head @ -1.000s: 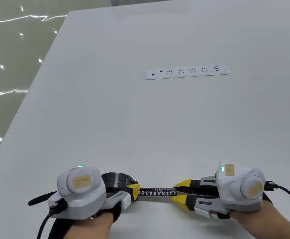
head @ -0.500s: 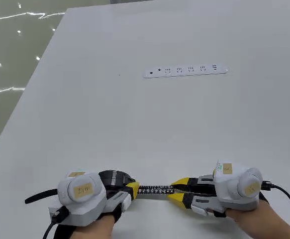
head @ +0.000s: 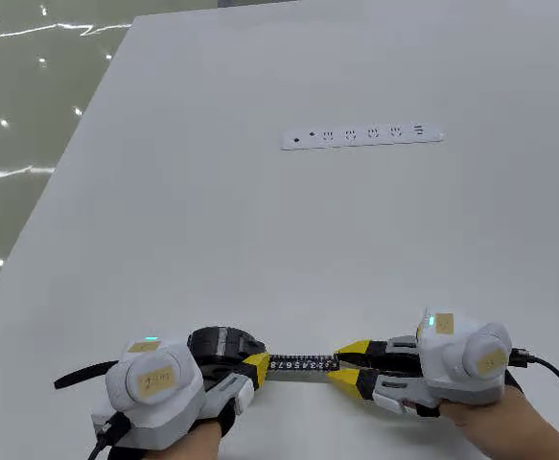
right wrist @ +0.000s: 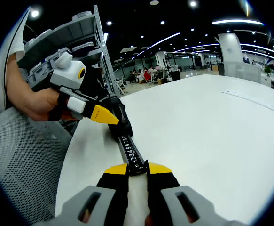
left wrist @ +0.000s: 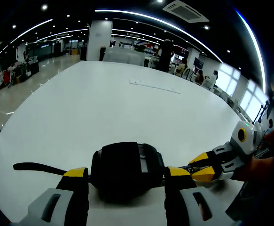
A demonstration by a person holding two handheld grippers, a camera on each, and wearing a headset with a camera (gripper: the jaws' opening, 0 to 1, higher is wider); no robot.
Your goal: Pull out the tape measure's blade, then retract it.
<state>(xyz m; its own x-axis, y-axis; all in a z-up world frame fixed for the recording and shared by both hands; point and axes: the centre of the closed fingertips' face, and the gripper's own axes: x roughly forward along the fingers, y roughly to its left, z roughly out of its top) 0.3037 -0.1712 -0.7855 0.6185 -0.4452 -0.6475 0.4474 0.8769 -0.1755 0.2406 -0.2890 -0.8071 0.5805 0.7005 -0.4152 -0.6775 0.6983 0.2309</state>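
A black tape measure case (head: 223,346) (left wrist: 126,169) lies on the white table near its front edge, and my left gripper (head: 250,369) (left wrist: 126,172) is shut on it. A black wrist strap (left wrist: 35,167) trails from the case. A short length of dark blade (head: 303,364) (right wrist: 131,154) with white numbers runs from the case (right wrist: 120,118) to my right gripper (head: 348,367) (right wrist: 137,169), which is shut on the blade's end. The right gripper (left wrist: 203,167) also shows at the right of the left gripper view.
A white power strip (head: 361,137) (left wrist: 154,86) (right wrist: 256,100) lies flat on the table (head: 260,211) farther back. The table's left edge (head: 54,182) drops to a glossy floor. A grey mesh chair (right wrist: 24,155) and storage shelves (right wrist: 61,33) stand behind the left hand.
The blade span between the two grippers has stayed about the same length. The left gripper sits a touch lower in the picture; the view itself has shifted slightly.
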